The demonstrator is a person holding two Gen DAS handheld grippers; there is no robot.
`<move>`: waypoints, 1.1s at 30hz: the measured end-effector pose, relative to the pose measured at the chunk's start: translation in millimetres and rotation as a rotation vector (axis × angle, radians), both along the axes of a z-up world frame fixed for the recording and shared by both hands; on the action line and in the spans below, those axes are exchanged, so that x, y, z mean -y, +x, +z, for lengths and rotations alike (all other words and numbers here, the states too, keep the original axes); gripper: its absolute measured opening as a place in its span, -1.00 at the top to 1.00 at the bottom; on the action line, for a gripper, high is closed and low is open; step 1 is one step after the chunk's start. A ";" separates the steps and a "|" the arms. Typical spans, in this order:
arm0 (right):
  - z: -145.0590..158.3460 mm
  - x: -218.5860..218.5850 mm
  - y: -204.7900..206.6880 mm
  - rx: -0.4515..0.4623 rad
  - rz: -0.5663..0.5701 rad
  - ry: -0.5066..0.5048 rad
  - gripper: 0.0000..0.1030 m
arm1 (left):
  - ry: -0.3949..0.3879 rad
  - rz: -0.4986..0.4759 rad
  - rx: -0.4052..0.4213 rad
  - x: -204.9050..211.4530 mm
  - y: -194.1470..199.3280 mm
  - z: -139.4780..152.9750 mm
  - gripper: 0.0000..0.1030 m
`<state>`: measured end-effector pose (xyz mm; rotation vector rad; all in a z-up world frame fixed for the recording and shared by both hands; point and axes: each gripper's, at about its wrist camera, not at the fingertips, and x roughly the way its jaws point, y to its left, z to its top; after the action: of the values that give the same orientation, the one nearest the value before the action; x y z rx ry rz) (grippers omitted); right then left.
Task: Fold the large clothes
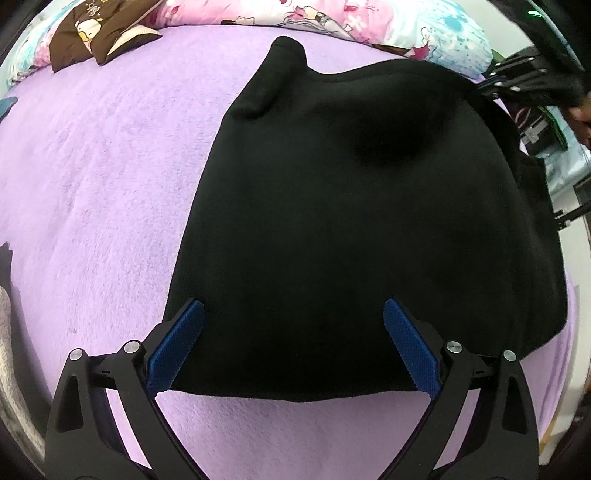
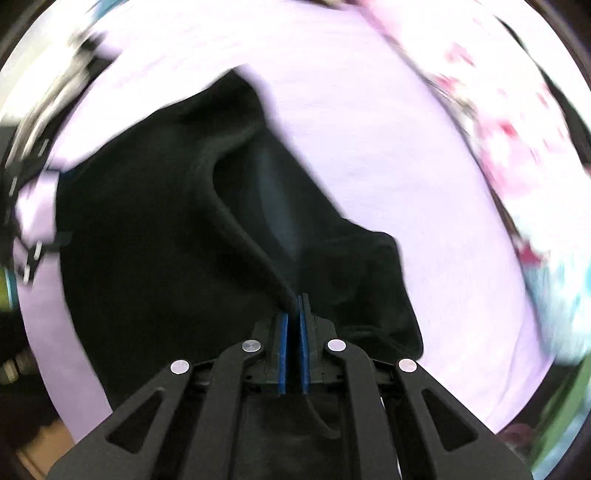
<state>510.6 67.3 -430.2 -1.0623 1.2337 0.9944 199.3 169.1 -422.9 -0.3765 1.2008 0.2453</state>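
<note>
A large black garment (image 1: 351, 221) lies spread on a purple fleece blanket (image 1: 103, 192). My left gripper (image 1: 293, 314) is open, its blue pads (image 1: 177, 343) astride the garment's near hem, just above the cloth. My right gripper (image 2: 293, 306) is shut on a fold of the black garment (image 2: 166, 240) and lifts that edge off the blanket (image 2: 388, 166); the view is motion-blurred. The right gripper also shows in the left wrist view (image 1: 495, 88) at the garment's far right corner.
A brown printed cushion (image 1: 99, 33) and a pink floral quilt (image 1: 332, 18) lie along the far edge of the bed. Dark furniture and clutter (image 1: 546, 133) stand beyond the bed's right side.
</note>
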 end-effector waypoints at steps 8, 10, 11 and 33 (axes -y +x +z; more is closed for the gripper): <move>-57.9 -9.4 -2.2 0.131 -0.108 -0.084 0.36 | 0.009 -0.024 -0.006 -4.0 -5.9 -1.9 -0.83; -54.4 -10.5 -3.4 0.140 -0.095 -0.087 0.32 | 0.008 -0.020 -0.003 -5.0 -7.5 0.3 -0.83; -51.0 -9.7 -3.0 0.139 -0.093 -0.085 0.30 | 0.005 -0.012 -0.001 -6.7 -10.1 1.9 -0.83; -1.2 93.7 -14.9 0.100 -0.004 -0.038 0.02 | -0.040 0.108 -0.031 -44.4 -53.0 5.5 -0.83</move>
<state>495.7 -26.4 -431.4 -1.1252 1.1764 0.9066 146.3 213.5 -417.4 -0.4746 1.2184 0.3219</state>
